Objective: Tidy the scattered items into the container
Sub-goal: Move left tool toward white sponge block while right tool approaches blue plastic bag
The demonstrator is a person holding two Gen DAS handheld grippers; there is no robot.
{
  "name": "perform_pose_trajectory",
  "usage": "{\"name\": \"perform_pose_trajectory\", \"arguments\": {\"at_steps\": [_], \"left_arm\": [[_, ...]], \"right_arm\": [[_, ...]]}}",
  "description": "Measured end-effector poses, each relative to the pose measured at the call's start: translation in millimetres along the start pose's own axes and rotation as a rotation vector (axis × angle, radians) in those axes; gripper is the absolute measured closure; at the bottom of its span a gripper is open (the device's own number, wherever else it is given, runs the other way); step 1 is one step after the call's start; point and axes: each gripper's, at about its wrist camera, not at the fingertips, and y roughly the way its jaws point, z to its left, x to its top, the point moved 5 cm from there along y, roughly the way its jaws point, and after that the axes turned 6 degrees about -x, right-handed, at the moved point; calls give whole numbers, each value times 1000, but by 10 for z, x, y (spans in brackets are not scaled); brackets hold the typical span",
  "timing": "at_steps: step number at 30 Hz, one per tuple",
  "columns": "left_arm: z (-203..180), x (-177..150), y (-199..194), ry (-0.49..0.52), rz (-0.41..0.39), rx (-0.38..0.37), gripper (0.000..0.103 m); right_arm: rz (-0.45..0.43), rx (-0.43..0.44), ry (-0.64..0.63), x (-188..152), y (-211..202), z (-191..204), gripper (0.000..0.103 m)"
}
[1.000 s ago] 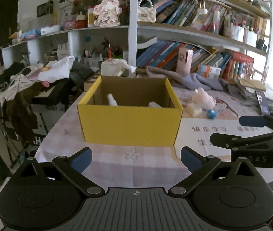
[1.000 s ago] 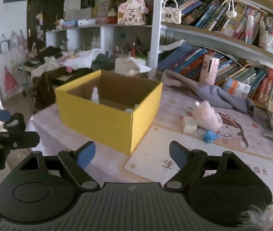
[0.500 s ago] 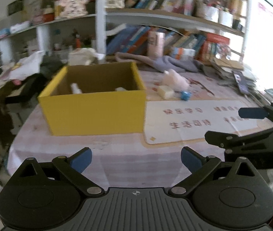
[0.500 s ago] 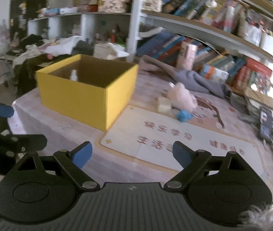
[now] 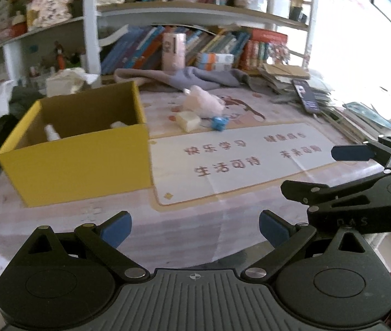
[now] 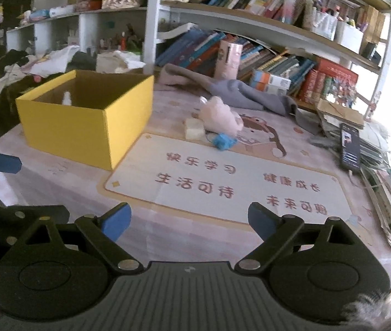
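Left wrist view: the left gripper (image 5: 195,227) hangs over the near edge of the round table covered in a pale pink checked cloth (image 5: 57,220), its blue-padded fingers spread wide with nothing between them. A second ago it faced the open yellow cardboard box (image 5: 85,162) head-on; since then the view has swung to the right, so the box now sits at the left and the cream printed mat with red characters (image 5: 236,160) fills the middle. Inside the box a small white bottle (image 5: 52,133) stands near the left wall and another white item (image 5: 118,124) lies toward the right; what that one is cannot be told.

The loose things lie together beyond the mat, well apart from both grippers: a fluffy pale pink plush toy (image 5: 203,104), a cream rectangular block (image 5: 187,120) touching its front, and a small blue crumpled object (image 5: 219,122) just beside them.

In the right wrist view the right gripper (image 6: 190,220) is likewise released, jaws wide and empty, above the near side of the mat (image 6: 223,182). It too has turned right compared with the earlier frame: the box (image 6: 90,127) has slid to the left and the plush (image 6: 219,117), block (image 6: 194,131) and blue object (image 6: 223,141) now sit near centre. A dark phone (image 6: 349,147) rests on stacked papers at the right.
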Motion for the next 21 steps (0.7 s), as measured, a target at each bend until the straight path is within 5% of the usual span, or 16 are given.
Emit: {"name": "perform_pose_trajectory", "arguments": {"at_steps": [21], "left_arm": [[-526,340,561,163,33,-147,3]], "right_arm": [[43,-136,86,34,241,-676,9]]}}
